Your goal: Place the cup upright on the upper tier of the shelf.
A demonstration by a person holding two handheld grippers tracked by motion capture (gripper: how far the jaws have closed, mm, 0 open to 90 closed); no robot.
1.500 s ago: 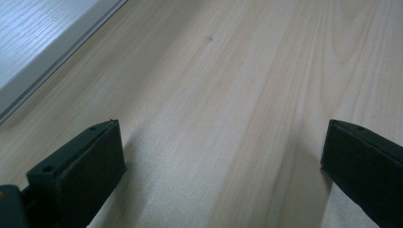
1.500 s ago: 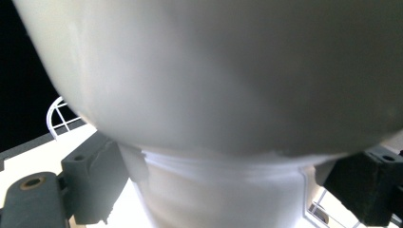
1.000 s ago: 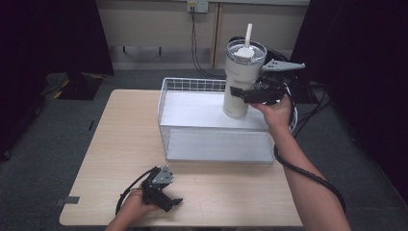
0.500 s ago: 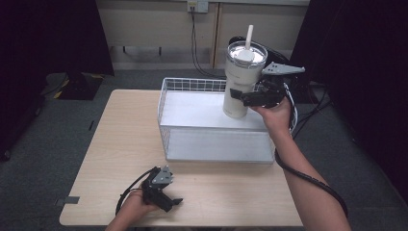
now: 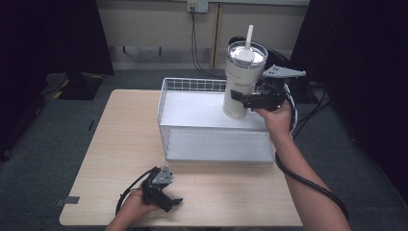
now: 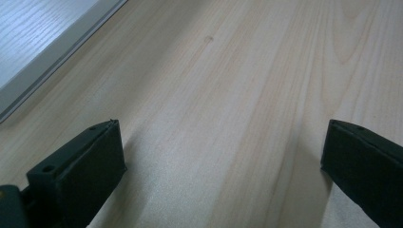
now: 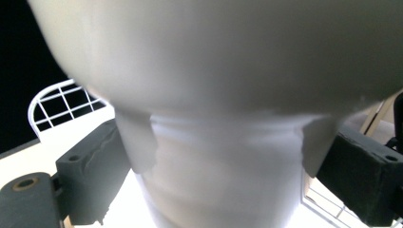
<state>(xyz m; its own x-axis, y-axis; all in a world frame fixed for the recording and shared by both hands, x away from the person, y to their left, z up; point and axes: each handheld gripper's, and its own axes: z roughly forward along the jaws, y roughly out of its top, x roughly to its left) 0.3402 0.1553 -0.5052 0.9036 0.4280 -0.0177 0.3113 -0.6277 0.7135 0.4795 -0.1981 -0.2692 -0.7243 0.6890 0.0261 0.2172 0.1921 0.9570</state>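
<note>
The table [image 5: 110, 144] carries a white wire basket [image 5: 192, 86], apparently empty; since a second ago little has changed, the tumbler [image 5: 240, 82] with its straw [image 5: 249, 36] sitting only slightly higher over the basket's far right corner; the right hand-held gripper [image 5: 243, 98] clamps its lower body; the left hand-held gripper [image 5: 175, 201] rests on the table, jaws wide apart, holding nothing.

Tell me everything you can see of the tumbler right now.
The tumbler is a tall off-white cup, wide above and stepped to a narrower base, with a clear lid and a white straw. It stands upright over the white wire basket, clamped near its lower half by the right tongs. Whether its base touches the basket floor is unclear.
</note>
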